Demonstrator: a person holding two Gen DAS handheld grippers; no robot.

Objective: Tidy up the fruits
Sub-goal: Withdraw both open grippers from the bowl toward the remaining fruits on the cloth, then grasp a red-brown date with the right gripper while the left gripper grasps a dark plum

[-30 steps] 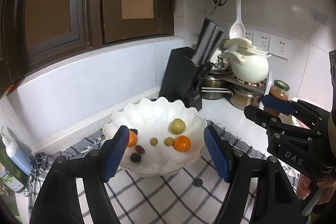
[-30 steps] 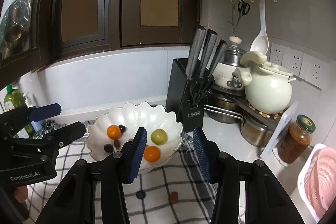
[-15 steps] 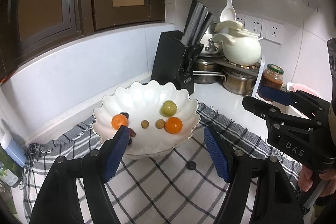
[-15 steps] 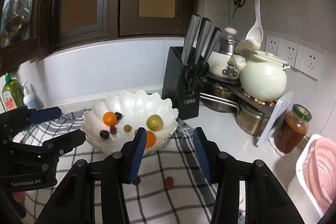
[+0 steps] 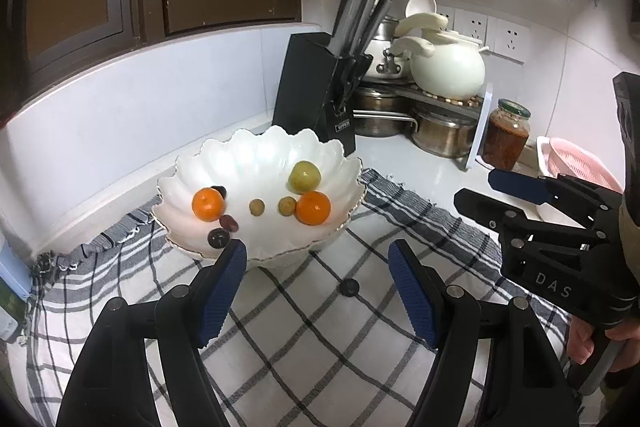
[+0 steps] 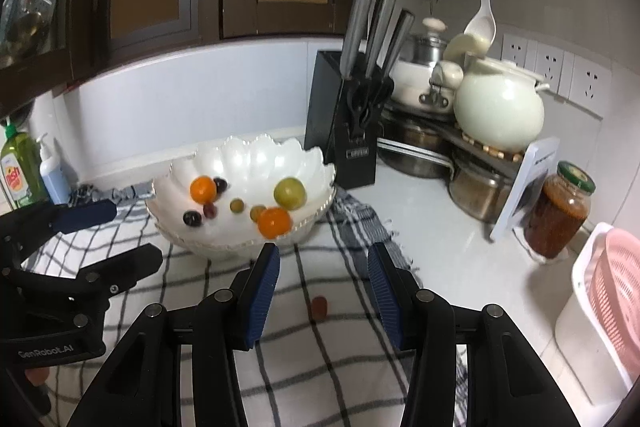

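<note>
A white scalloped bowl (image 5: 256, 143) (image 6: 248, 155) stands on a checked cloth. It holds two oranges (image 5: 313, 207) (image 5: 208, 204), a green fruit (image 5: 304, 177), two small yellowish fruits and some dark grapes (image 5: 218, 237). One dark fruit (image 5: 349, 287) lies loose on the cloth in front of the bowl. A small red fruit (image 6: 319, 307) lies on the cloth too. My left gripper (image 5: 316, 267) (image 6: 124, 235) hovers open before the bowl, empty. My right gripper (image 6: 324, 263) (image 5: 480, 191) is open and empty, above the red fruit.
A black knife block (image 5: 320, 95), steel pots and a white kettle (image 5: 448, 71) crowd the back corner. A sauce jar (image 6: 560, 215) and a pink colander (image 6: 616, 291) stand at the right. Soap bottles (image 6: 20, 171) stand at the left. A hand (image 5: 584, 343) holds the right gripper.
Both grippers have sunk toward the cloth, so the bowl and loose fruits sit higher and larger in view. Neither jaw opening has changed.
</note>
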